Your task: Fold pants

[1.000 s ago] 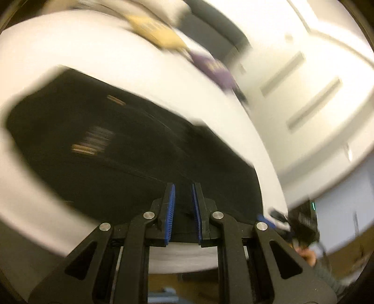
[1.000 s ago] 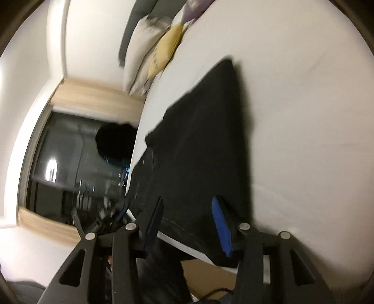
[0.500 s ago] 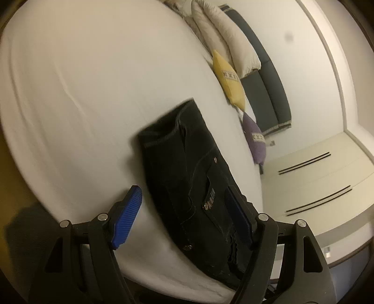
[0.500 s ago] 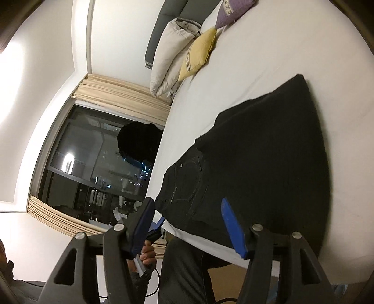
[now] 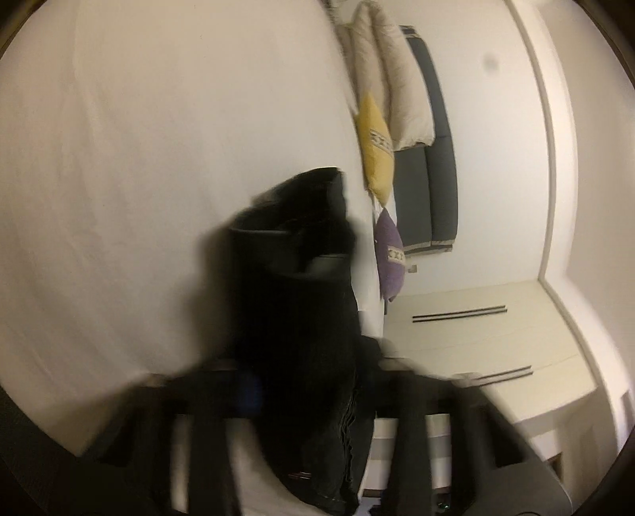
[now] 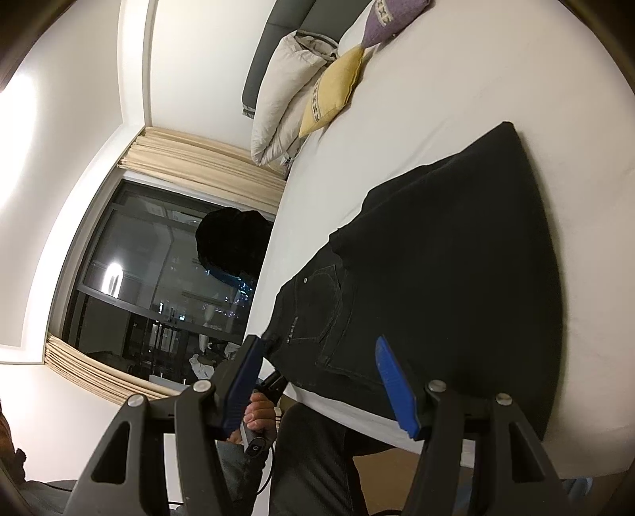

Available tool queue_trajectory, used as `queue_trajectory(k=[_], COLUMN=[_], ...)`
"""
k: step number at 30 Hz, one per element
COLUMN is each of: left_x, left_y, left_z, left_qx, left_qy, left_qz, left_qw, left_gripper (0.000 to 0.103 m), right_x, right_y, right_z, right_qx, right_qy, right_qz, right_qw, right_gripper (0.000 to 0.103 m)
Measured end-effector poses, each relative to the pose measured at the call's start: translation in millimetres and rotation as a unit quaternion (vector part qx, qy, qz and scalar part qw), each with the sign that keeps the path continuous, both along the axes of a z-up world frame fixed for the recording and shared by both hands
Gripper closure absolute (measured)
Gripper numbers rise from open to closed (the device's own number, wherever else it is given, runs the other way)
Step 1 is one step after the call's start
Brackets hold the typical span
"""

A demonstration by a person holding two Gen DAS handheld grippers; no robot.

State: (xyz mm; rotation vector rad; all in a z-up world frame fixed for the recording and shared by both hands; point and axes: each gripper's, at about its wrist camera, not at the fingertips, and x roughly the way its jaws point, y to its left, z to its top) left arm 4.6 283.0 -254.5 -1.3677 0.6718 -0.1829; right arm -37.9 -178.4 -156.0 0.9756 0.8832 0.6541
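Black pants [image 6: 444,274] lie folded on the white bed [image 6: 496,79], near its front edge. My right gripper [image 6: 317,377] is open and empty, held above the near edge of the pants. In the left wrist view the pants [image 5: 301,309] run up the middle of a blurred frame. My left gripper [image 5: 309,393] is low at the near end of the pants, its fingers smeared by motion, so its state is unclear.
A yellow cushion [image 6: 333,91], a purple cushion [image 6: 393,16] and white pillows [image 6: 285,99] lie at the head of the bed by a dark headboard. A dark window with beige curtains [image 6: 166,254] is to the left. A white wardrobe [image 5: 476,341] stands beside the bed.
Both grippers opened from the pants and drew back. The left gripper has since dropped onto the near end of the pants, in motion blur. The right gripper stays open.
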Motion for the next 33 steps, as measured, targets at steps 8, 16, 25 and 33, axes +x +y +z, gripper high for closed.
queue_trajectory(k=[8,16,25,33], left_x=[-1,-13,-15,-25], left_y=[1,6,3,-19], left_z=[-1,11,42,113], left_qx=[0.007,0.008,0.049,0.113], left_qy=[-0.001,-0.001,-0.012,-0.056], left_qz=[0.013,0.018,0.016,-0.017], left_qw=[0.9999,0.9998,0.9986,0.9919], left_gripper=[0.091,0.092,0.092,0.093], right_x=[40,54,50,47], right_y=[34,35,31,5], right_z=[-13,-55,-46,-44], right_qx=[-0.028,-0.048,-0.067,0.031], right_qy=[0.021,0.102,0.069,0.071], right_qz=[0.031,0.034,0.046,0.014], right_qw=[0.999,0.993,0.994,0.997], right_gripper=[0.04,0.068,0.045,0.042])
